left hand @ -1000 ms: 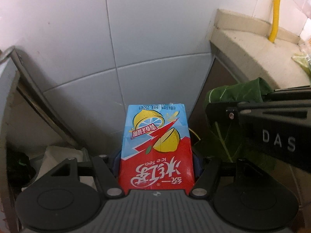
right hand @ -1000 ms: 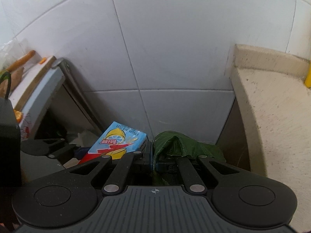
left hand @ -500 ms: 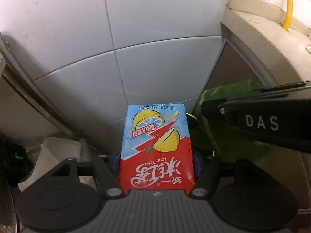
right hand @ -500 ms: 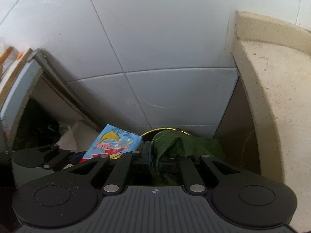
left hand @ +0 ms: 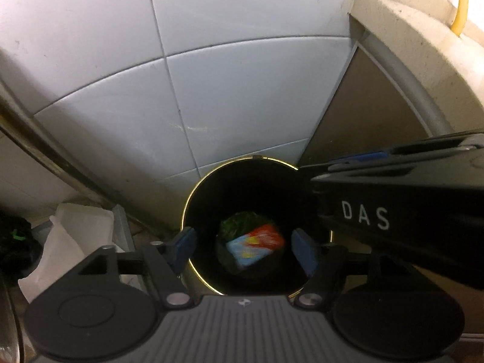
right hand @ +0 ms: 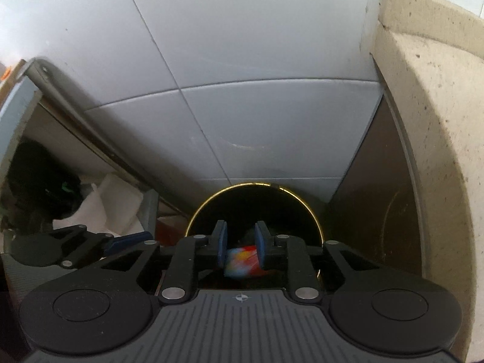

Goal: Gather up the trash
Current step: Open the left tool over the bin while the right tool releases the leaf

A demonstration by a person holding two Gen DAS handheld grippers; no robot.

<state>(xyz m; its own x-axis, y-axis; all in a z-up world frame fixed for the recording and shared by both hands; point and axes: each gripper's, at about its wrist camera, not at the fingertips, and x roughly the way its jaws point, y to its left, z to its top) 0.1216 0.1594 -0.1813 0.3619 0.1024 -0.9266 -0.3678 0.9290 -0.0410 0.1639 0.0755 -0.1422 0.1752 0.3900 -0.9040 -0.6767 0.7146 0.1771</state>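
A round black trash bin with a gold rim point(left hand: 193, 195) point(right hand: 305, 204) stands on the floor against the tiled wall. Down inside it lies the red and blue iced tea carton point(left hand: 257, 246) point(right hand: 242, 261), blurred, beside the green leaf point(left hand: 239, 224). My left gripper point(left hand: 245, 246) hangs over the bin mouth, its jaws opening wide with nothing between the blue pads. My right gripper point(right hand: 241, 242) is over the bin too, jaws opening, nothing pressed between its pads point(right hand: 222, 242). Its black body point(left hand: 393, 211) crosses the right of the left wrist view.
White tiles point(left hand: 227, 90) rise behind the bin. A beige stone counter point(right hand: 432, 106) curves along the right, with a brown cabinet front point(left hand: 363, 115) under it. Crumpled white paper point(left hand: 78, 233) and dark clutter point(right hand: 39, 175) lie at the left, below a slanted metal edge point(right hand: 78, 115).
Both grippers sank toward the bin and opened. The carton left my left gripper and the leaf left my right; both now lie inside the bin, which has come into view.
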